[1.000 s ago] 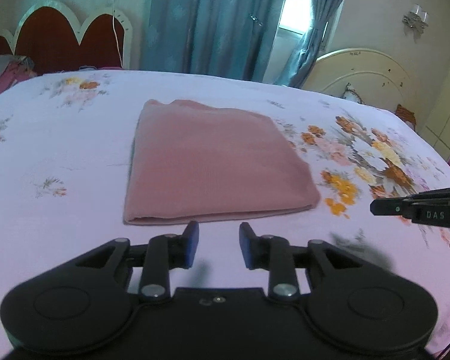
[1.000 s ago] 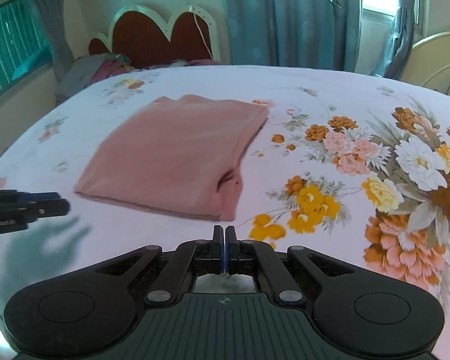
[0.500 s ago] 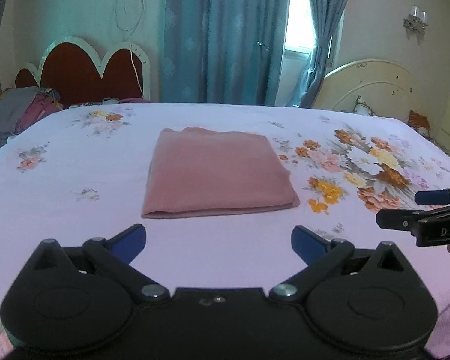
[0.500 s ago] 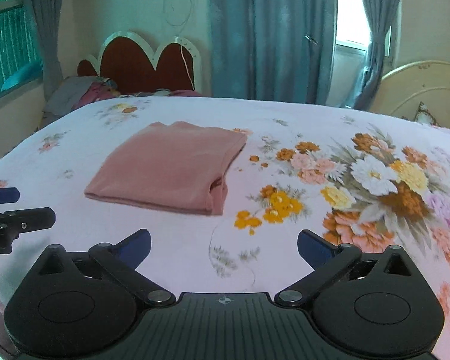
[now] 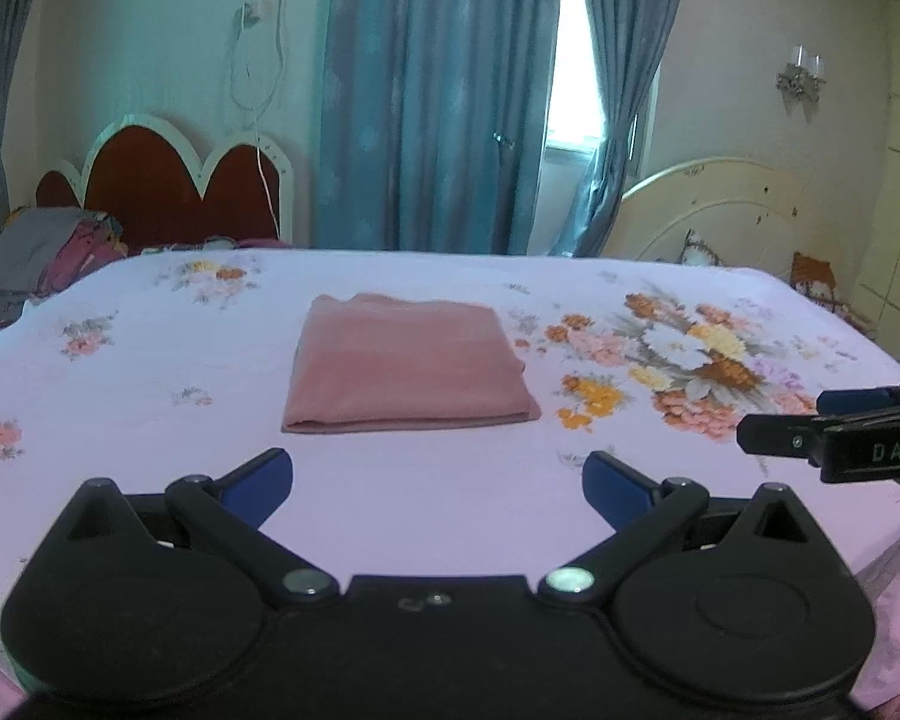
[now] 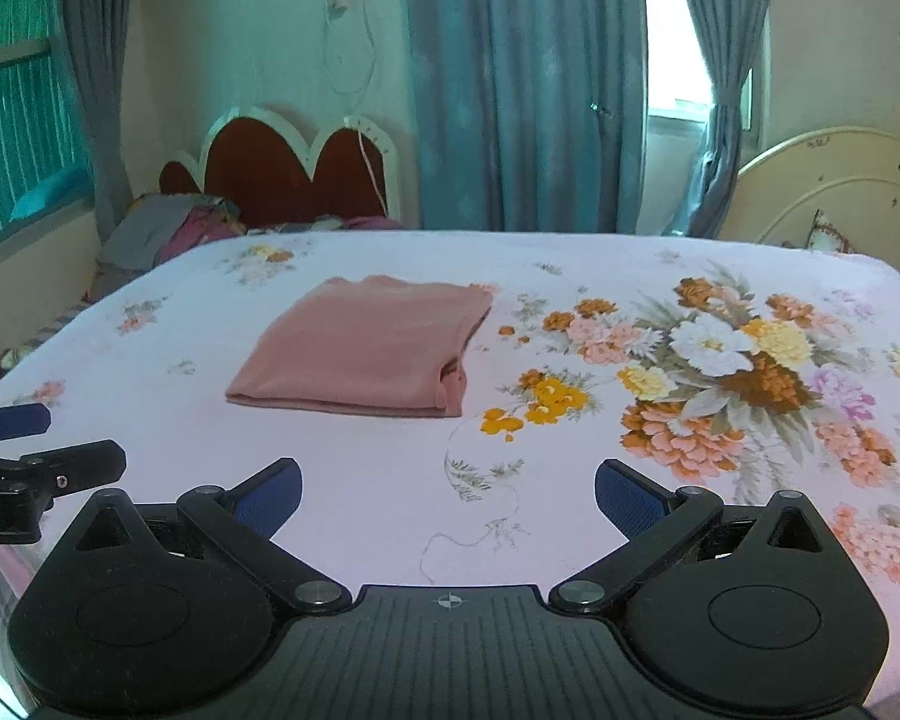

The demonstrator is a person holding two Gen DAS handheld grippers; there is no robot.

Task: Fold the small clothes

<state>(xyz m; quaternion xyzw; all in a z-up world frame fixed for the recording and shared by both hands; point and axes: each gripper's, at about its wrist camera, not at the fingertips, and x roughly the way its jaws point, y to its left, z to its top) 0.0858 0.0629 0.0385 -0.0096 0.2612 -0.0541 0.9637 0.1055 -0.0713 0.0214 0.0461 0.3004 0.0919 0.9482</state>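
Garment point(image 5: 405, 369) pink, folded flat rectangle on bedsheet point(image 5: 150, 372); both grippers' fingers wide, empty.

White "DAS" on the right hand-held gripper point(image 5: 810, 420), partial "OLAI" on the left hand-held gripper point(image 6: 60, 441)

Both wrist cameras look slightly down across the bed point(image 5: 150, 360) from its near edge, side by side, sharing the folded cloth point(image 5: 408, 372) and curtains point(image 6: 522, 84).
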